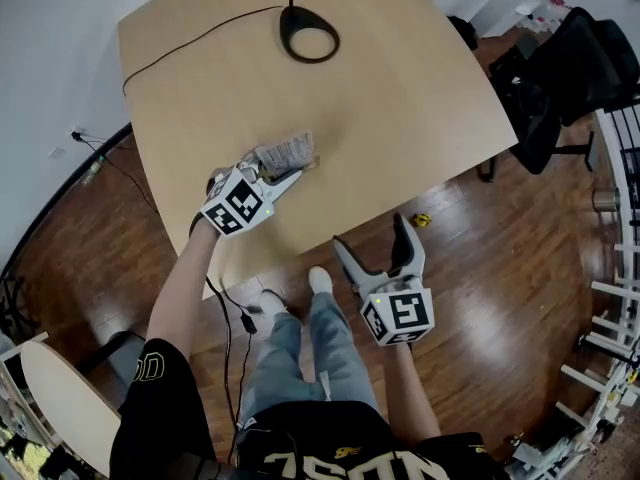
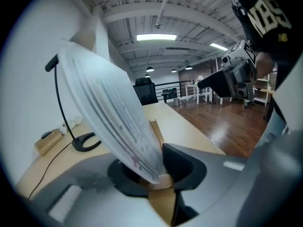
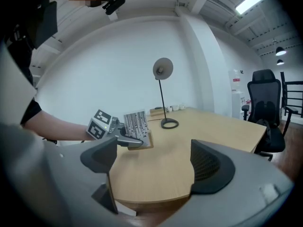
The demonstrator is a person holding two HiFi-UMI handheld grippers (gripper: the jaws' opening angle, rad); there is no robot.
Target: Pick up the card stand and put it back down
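Observation:
The card stand [image 1: 288, 152] is a printed clear card slotted into a small wooden base, near the wooden table's [image 1: 400, 118] front edge. My left gripper [image 1: 284, 174] is shut on it. In the left gripper view the card [image 2: 109, 112] leans up and to the left, and the wooden base [image 2: 161, 183] sits pinched in my left gripper [image 2: 151, 167]. I cannot tell whether the base touches the table. My right gripper [image 1: 376, 251] hangs open and empty off the table's front edge, above the floor. From the right gripper view [image 3: 154, 162] the stand [image 3: 137, 126] and the left gripper [image 3: 124, 140] show across the tabletop.
A desk lamp with a ring base [image 1: 309, 34] and its cable stand at the table's far side, and the lamp [image 3: 163, 93] also shows in the right gripper view. A black office chair [image 1: 560, 78] is at the right, a pale chair [image 1: 60, 398] at the lower left. White railings [image 1: 615, 308] line the right edge.

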